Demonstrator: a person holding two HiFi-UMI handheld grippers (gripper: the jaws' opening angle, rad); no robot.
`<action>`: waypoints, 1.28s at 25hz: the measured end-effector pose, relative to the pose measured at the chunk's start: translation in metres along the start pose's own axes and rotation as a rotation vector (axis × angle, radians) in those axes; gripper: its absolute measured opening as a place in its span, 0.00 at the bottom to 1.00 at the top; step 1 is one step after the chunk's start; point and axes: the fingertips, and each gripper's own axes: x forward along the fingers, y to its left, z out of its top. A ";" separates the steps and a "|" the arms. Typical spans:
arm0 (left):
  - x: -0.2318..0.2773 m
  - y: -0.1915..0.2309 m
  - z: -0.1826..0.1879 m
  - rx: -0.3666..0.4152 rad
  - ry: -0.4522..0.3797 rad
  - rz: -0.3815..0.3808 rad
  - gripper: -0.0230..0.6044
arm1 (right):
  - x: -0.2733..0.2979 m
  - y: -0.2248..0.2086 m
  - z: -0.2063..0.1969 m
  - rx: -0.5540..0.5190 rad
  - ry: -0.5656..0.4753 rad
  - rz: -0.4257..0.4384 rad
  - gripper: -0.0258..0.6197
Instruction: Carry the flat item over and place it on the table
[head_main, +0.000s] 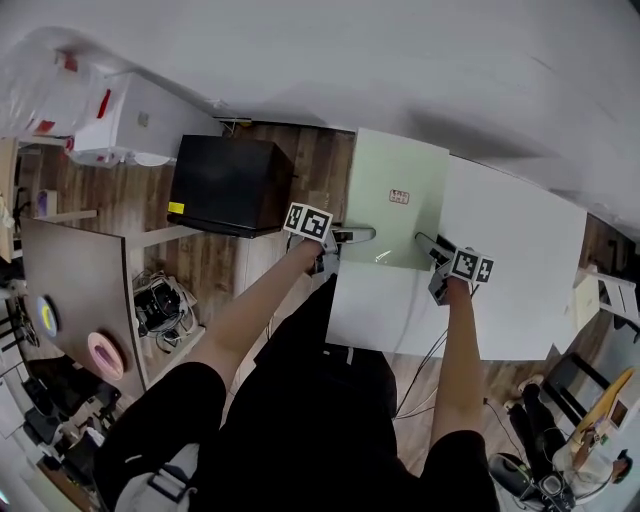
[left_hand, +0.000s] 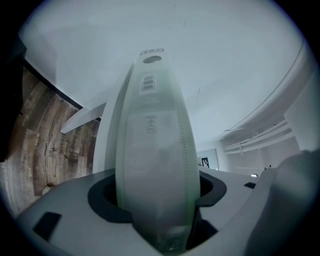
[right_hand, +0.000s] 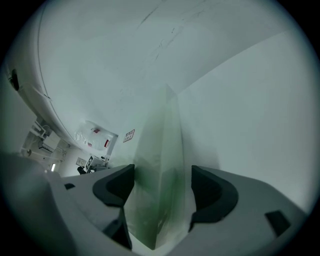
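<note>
left gripper (left_hand: 156, 202) jaws clamp pale green board (left_hand: 152, 125) | right gripper (right_hand: 162, 196) jaws too

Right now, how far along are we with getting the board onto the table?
Carry looks done: the pale green board is over the white table. In hand: left gripper and right gripper both clamp it. Left: lower it, then release.

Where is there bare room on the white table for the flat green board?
The white table lies bare from the green board and the right gripper across to its right edge. Crowded: the floor at left, with the black box and cables.
</note>
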 end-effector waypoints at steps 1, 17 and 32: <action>-0.001 0.000 0.000 0.003 0.006 0.004 0.53 | 0.000 0.000 0.000 -0.001 -0.001 -0.002 0.56; -0.023 0.005 0.008 0.076 0.016 0.119 0.56 | -0.001 -0.003 0.000 -0.007 -0.003 -0.014 0.56; -0.069 0.005 0.052 0.064 -0.280 0.149 0.55 | -0.007 -0.013 0.005 0.060 -0.059 -0.027 0.56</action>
